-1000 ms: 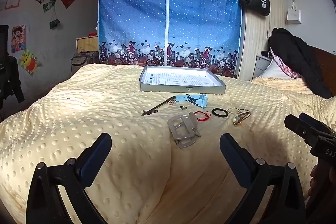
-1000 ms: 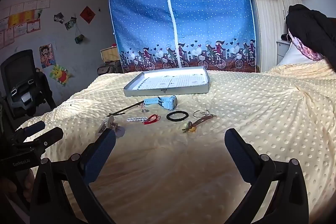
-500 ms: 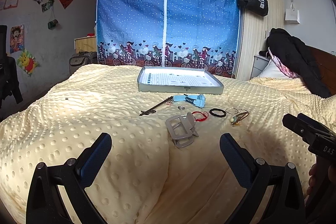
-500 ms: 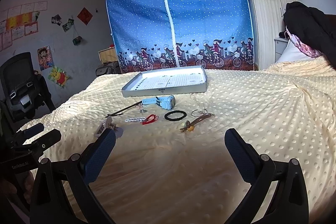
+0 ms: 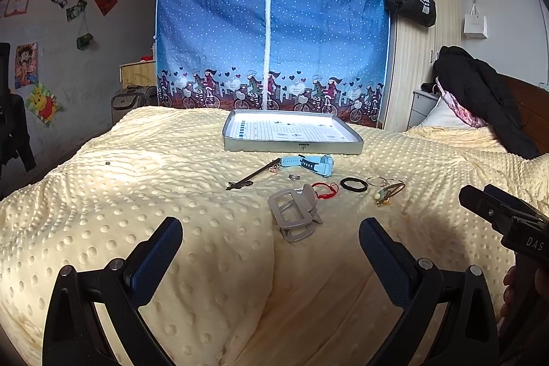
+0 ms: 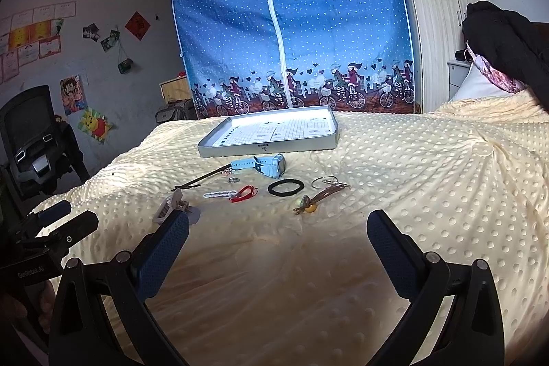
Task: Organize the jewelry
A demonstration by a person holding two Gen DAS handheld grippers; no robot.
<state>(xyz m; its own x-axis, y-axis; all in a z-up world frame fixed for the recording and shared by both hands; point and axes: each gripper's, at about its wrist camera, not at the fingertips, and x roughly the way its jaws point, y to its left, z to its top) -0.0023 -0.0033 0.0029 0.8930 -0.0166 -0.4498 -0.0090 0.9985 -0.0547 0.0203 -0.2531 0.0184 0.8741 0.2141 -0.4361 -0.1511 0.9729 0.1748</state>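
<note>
Left wrist view: my left claw [image 5: 270, 247] is spread wide and empty. The grey plastic hair claw clip [image 5: 295, 212] lies on the cream dotted bedspread [image 5: 137, 194] at 12 o'clock, long axis running away from me; this claw is nearer. My right claw's body reads "DAS".

Right wrist view: my right claw [image 6: 278, 244] gapes empty; the black elastic hair tie [image 6: 285, 187] lies at 12 o'clock, before the shallow silver tray [image 6: 267, 149]. The other handle reads "GenRobot.AI".
</note>
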